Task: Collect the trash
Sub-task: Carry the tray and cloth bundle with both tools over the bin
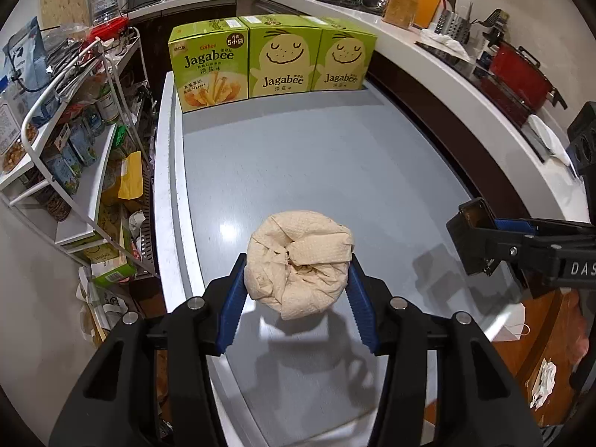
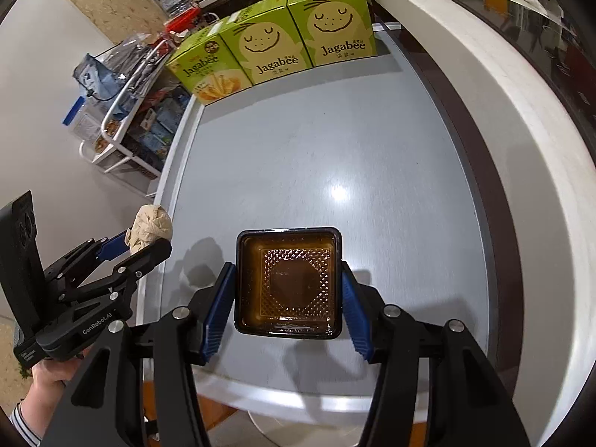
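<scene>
My left gripper (image 1: pixel 297 279) is shut on a crumpled beige paper towel (image 1: pixel 300 257) and holds it above the grey table (image 1: pixel 316 156). The towel also shows in the right wrist view (image 2: pixel 151 225), in the left gripper (image 2: pixel 143 244) at the table's left edge. My right gripper (image 2: pixel 287 294) is shut on a square black plastic tray (image 2: pixel 288 283) with a brown patterned inside, held above the table (image 2: pixel 335 141) near its front edge. In the left wrist view the tray (image 1: pixel 475 236) and right gripper (image 1: pixel 484 246) show at the right.
Three green Jagabee boxes (image 1: pixel 273 59) stand in a row at the table's far end, also in the right wrist view (image 2: pixel 272 41). A white wire shelf (image 1: pixel 74 138) full of packets stands at the left. A white curved counter (image 1: pixel 465 74) with kitchenware runs along the right.
</scene>
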